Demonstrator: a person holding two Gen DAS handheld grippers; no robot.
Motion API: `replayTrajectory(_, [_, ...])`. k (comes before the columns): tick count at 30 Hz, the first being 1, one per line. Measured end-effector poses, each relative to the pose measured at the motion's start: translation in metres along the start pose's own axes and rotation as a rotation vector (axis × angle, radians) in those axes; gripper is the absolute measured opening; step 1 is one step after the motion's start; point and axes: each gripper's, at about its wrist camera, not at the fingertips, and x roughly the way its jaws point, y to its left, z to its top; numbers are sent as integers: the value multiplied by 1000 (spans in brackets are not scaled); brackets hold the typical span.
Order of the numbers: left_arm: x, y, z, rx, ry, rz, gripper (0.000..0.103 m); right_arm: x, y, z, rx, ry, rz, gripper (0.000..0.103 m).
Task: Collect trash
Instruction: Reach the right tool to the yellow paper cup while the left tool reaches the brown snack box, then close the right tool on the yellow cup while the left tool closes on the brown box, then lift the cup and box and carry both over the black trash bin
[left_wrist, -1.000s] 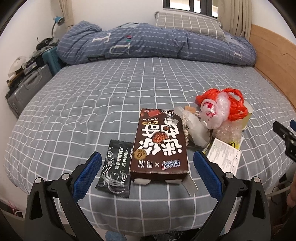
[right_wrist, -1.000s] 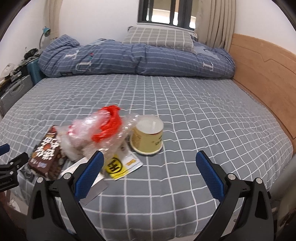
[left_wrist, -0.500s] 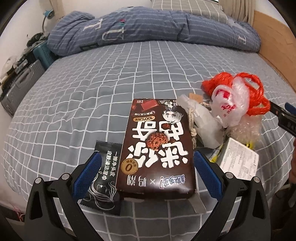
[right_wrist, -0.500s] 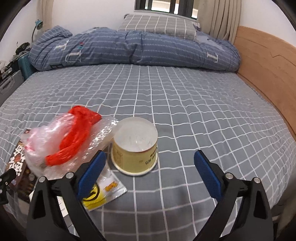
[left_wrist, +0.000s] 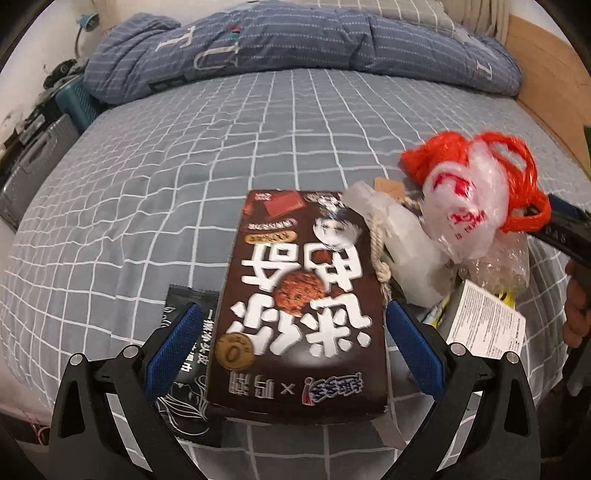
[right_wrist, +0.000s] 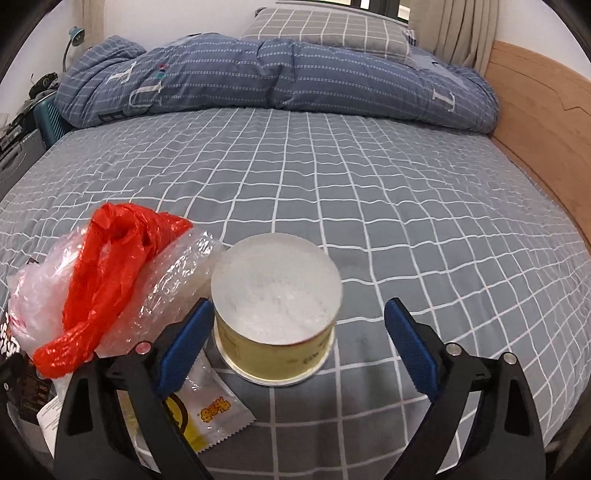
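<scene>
The brown box (left_wrist: 299, 317) carries big white Chinese characters, upside down from the left wrist view, a gold disc marked "0" and an "×" near its near edge. Left of the box, a black sachet (left_wrist: 184, 362) bears white Chinese writing. The folded duvet (left_wrist: 295, 48) shows large letters "T" and "U". The white leaflet's (left_wrist: 484, 325) print is too small to read.

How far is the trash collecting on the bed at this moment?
Done: nothing looks collected; all trash lies on the bed. In hand: the left gripper stands open around the brown snack box; the right gripper is closing around the yellow cup, pads not pressing yet. Left: the black sachet, the red and clear bags, the yellow packet, the white leaflet.
</scene>
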Motion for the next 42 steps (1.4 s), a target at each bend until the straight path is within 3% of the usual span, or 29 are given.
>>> replayTrajectory(5, [11,0,-1,-20,32,-4,93,6,3,1,3,14,21,82])
replayTrajectory(8, [13,3,-1,-35,35,-14,91,9,3,2,8,24,56,69])
replayTrajectory(42, [-58,18,-9,-87,-122,-35,90,-64,-14,28,50,-142,-8,69])
